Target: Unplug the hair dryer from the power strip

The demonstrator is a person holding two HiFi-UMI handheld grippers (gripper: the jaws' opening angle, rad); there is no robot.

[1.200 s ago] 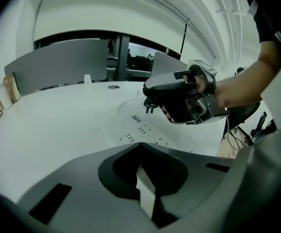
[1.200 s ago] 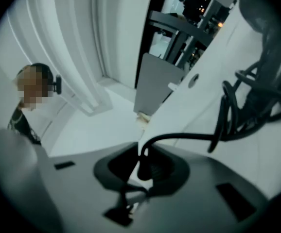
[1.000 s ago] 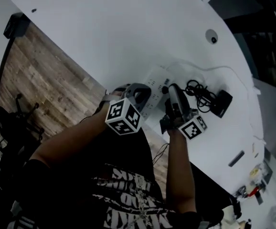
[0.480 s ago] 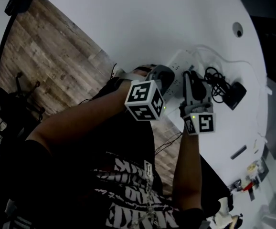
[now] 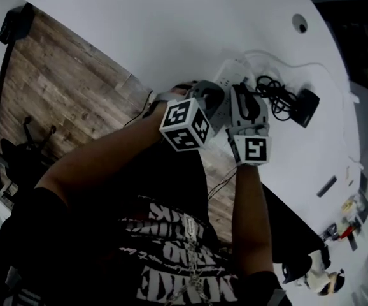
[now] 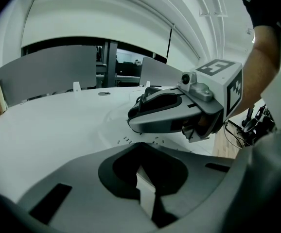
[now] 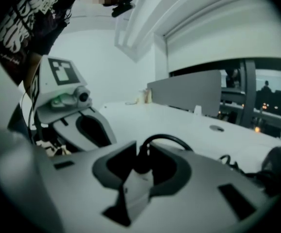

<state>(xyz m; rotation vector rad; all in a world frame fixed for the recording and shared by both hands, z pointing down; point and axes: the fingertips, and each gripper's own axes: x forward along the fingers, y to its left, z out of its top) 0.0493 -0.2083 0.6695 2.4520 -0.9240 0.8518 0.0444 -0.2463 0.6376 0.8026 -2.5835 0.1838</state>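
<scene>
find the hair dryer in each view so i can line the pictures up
head view: hair dryer, black, upper right.
left gripper view: not seen, right gripper blocks that spot.
right gripper view: dark shape at far right edge.
shared landmark: round grommet, seen in all three.

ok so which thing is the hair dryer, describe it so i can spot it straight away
On the white table, find the white power strip and follow the tangle of black cord away from it. The hair dryer is the chunky black body at the cord's far end, the only solid dark block beside those thin loops.
</scene>
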